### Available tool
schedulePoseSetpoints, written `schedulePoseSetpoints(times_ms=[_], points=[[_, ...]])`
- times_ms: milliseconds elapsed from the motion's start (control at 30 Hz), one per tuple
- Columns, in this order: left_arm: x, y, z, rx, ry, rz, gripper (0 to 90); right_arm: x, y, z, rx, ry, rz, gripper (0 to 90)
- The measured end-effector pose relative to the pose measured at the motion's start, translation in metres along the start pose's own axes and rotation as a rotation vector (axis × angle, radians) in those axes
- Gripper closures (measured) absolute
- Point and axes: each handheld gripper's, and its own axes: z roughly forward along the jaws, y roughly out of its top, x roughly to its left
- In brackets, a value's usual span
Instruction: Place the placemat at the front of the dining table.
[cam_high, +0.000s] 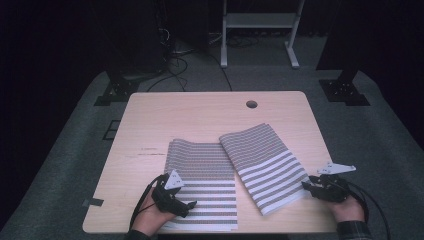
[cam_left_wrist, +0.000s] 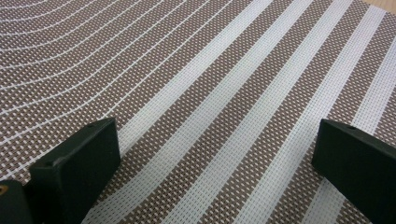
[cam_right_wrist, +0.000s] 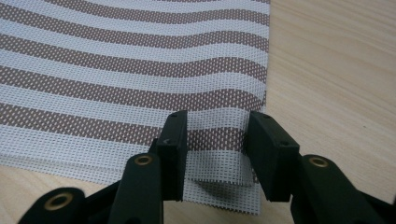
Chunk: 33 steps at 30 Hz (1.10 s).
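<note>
Two brown-and-white striped woven mats lie side by side on the wooden table (cam_high: 200, 115). The left mat (cam_high: 202, 170) (cam_left_wrist: 224, 84) lies square to the front edge, and my left gripper (cam_high: 186, 201) (cam_left_wrist: 215, 140) hovers over its near left part, open, with only the weave between its jaws. The right mat (cam_high: 265, 155) (cam_right_wrist: 130, 70) lies turned at an angle. At its near right corner sits my right gripper (cam_high: 306, 186) (cam_right_wrist: 217, 128). Its jaws stand apart on either side of that corner, which curls up off the table between them. I see no pad pressing it flat.
A round cable hole (cam_high: 251, 104) sits near the table's far edge. A strip of dark tape (cam_high: 93, 202) marks the front left edge. Beyond the table stand a white frame (cam_high: 257, 20), black stand bases (cam_high: 117, 90) (cam_high: 345, 90) and floor cables (cam_high: 175, 65).
</note>
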Motion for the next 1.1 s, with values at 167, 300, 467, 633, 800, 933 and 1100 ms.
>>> schedulePoseSetpoints(times_ms=[167,300,467,633,800,933,1100], points=[[0.000,0.000,0.000,0.000,0.000,-0.001,0.0,0.001,0.001,0.000,-0.002,0.021,0.013,73.4],[0.000,0.000,0.000,0.001,0.000,-0.001,0.0,0.001,0.003,-0.001,0.001,0.050,0.039,84.2],[0.000,0.000,0.000,0.001,0.000,-0.001,0.0,0.001,0.005,-0.003,-0.021,0.061,0.051,85.3],[0.000,0.000,0.000,0.001,0.000,-0.002,0.0,0.002,0.008,-0.009,-0.060,0.079,0.065,85.6],[0.000,0.000,0.000,0.001,0.000,-0.002,0.0,0.007,0.012,-0.014,-0.102,0.116,0.081,85.9],[0.000,0.000,0.000,0.001,0.000,-0.002,0.0,0.013,0.018,-0.018,-0.127,0.135,0.069,85.9],[0.000,0.000,0.000,0.001,0.001,-0.002,0.0,0.020,0.027,-0.023,-0.160,0.163,0.059,85.8]])
